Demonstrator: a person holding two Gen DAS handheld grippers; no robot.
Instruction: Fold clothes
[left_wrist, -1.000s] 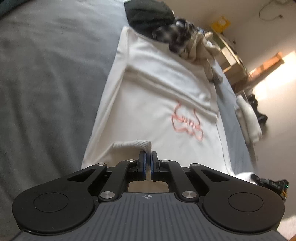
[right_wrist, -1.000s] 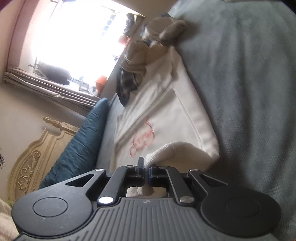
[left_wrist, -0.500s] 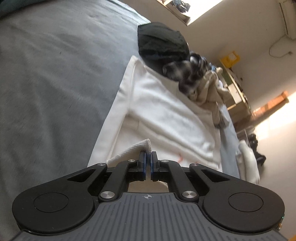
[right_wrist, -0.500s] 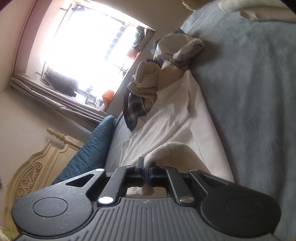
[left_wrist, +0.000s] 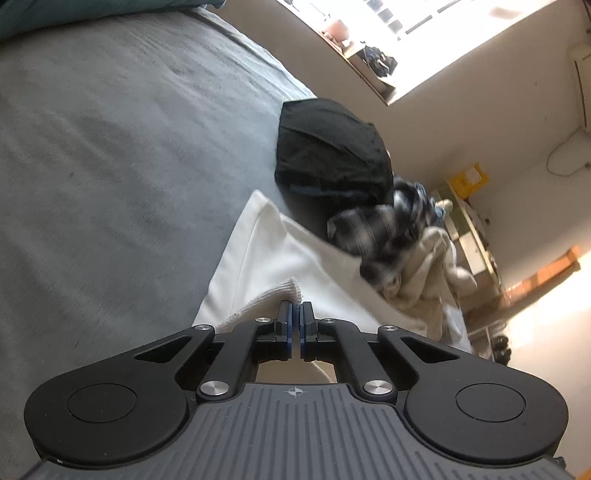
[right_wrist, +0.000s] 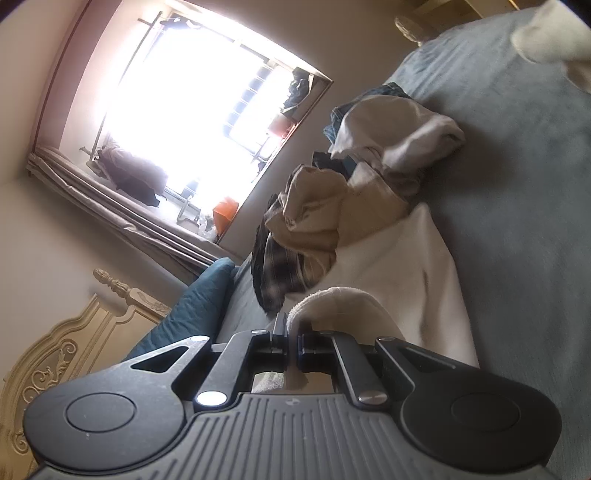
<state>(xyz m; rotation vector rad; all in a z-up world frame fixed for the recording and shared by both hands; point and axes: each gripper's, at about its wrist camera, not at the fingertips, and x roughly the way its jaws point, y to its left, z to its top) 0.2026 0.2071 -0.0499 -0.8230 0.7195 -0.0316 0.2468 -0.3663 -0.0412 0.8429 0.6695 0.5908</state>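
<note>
The white garment (left_wrist: 291, 254) lies flat on the grey bed (left_wrist: 110, 166), its far end running up against a heap of unfolded clothes (left_wrist: 391, 236); a ribbed hem edge is lifted off the flat cloth at each near corner. The left tool (left_wrist: 296, 314) is clamped on the ribbed edge at its side, jaws together with only thin cloth between them; the right tool (right_wrist: 291, 334) is likewise pinched shut on the rolled hem (right_wrist: 332, 299), which bulges up over its fingers.

The step in hand looks like carrying the near hem over the body of the garment toward its far end, to halve it. To do it well, both tools should travel together and level with each other, so the folded edge lands square and not skewed; keep the hem taut between them, without pulling so hard that the layer beneath drags along the bed; keep the lift low, so the cloth rolls over rather than balloons.

The heap is the risk; the plaid shirt (right_wrist: 277, 266) and the beige garment (right_wrist: 314, 206) overlap the far end, so the hem should be laid just short of them; a black garment (left_wrist: 332, 151) lies beyond, and a teal pillow (right_wrist: 192, 306) sits near the headboard (right_wrist: 74, 347), both clear of the path. Release only once the hem rests flat.
</note>
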